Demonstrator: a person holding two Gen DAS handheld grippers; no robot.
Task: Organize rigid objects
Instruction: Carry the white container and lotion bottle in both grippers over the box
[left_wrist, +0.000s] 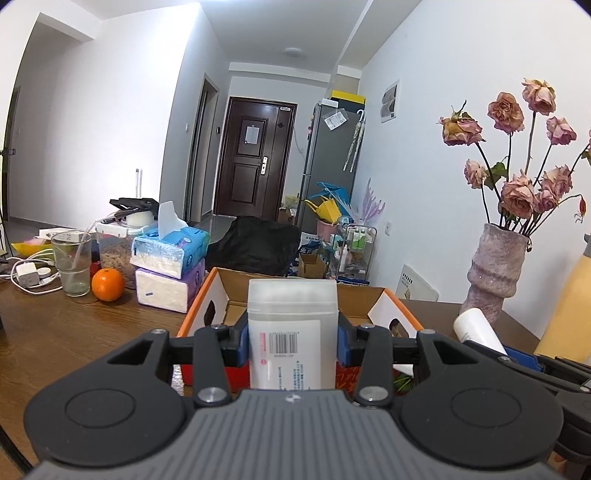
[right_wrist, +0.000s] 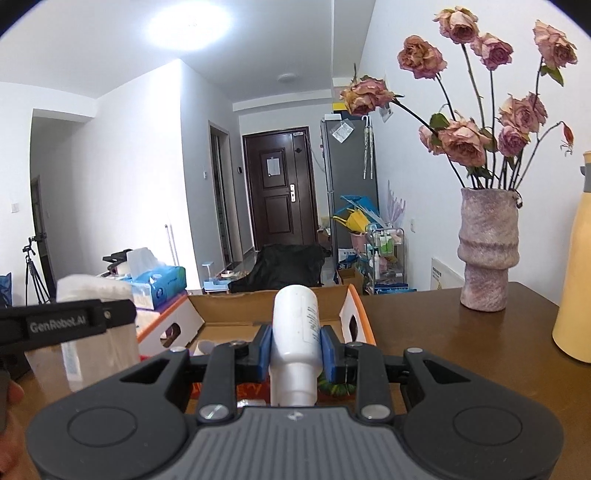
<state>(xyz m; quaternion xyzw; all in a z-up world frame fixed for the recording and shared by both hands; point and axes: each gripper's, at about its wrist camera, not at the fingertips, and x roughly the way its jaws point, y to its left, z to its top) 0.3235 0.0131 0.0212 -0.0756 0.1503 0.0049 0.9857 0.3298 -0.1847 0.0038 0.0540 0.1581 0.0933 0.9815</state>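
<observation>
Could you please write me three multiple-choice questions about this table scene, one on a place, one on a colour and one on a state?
1. Where does the orange lie?
A. inside the cardboard box
B. on the table beside the drinking glass
C. on top of the tissue packs

2. What colour are the pads on the grippers' fingers?
A. blue
B. red
C. yellow

3. What is the right gripper doing?
A. standing open and empty
B. shut on a white bottle
C. shut on the vase

Answers: 1 B, the orange sits on the wooden table next to the glass, left of the box. 2 A, blue pads show on both grippers. 3 B, its pads press both sides of the white bottle.
</observation>
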